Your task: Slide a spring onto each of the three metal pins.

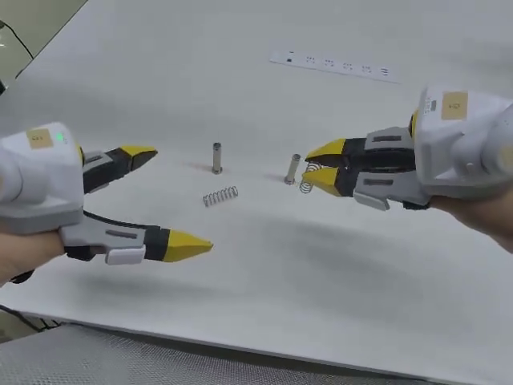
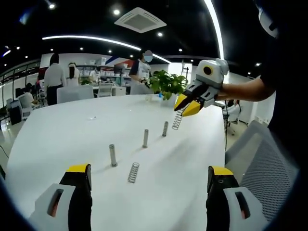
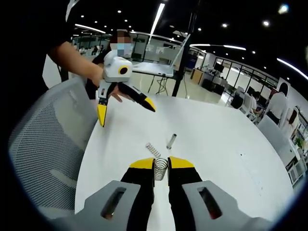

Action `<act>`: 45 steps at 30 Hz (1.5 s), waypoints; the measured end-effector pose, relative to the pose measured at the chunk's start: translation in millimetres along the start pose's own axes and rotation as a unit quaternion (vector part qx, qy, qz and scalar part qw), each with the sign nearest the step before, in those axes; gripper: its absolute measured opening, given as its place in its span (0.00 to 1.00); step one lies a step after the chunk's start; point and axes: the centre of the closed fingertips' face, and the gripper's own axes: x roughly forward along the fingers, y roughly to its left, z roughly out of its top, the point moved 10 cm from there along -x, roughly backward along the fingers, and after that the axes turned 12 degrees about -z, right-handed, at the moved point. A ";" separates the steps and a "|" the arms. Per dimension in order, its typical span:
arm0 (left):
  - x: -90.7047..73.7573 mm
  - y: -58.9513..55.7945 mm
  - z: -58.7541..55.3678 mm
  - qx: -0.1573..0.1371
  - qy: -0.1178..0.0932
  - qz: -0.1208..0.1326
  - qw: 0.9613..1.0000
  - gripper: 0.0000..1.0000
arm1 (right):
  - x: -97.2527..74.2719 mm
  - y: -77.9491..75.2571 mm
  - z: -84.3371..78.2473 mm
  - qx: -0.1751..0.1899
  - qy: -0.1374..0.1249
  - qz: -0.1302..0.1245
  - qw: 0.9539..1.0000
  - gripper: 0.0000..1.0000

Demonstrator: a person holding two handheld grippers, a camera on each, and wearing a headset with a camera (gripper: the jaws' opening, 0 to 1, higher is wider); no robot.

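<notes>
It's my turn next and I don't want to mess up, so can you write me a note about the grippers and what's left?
Left gripper: open, holding nothing.
Right gripper: shut on a spring, close beside the far pin.
Pins: near pin, middle pin and far pin stand upright in a row on the white table, all bare.
A loose spring lies on its side beside the row.
Done: no spring is on a pin yet.
Left: all three pins; the held spring probably goes first.

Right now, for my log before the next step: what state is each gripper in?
Left gripper: open, holding nothing.
Right gripper: shut on a spring.
</notes>
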 end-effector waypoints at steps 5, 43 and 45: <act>-1.3 1.0 -0.9 0.000 -0.002 0.002 1.000 0.98 | 4.5 -6.5 1.7 -0.004 0.003 -0.007 1.000 0.07; -2.2 4.3 1.4 -0.002 -0.010 0.007 1.000 0.98 | 38.6 -45.4 -10.4 0.049 0.025 -0.050 0.997 0.07; -2.2 4.5 1.1 -0.002 -0.010 0.006 1.000 0.98 | 39.7 -45.2 -11.6 0.047 0.028 -0.048 0.997 0.07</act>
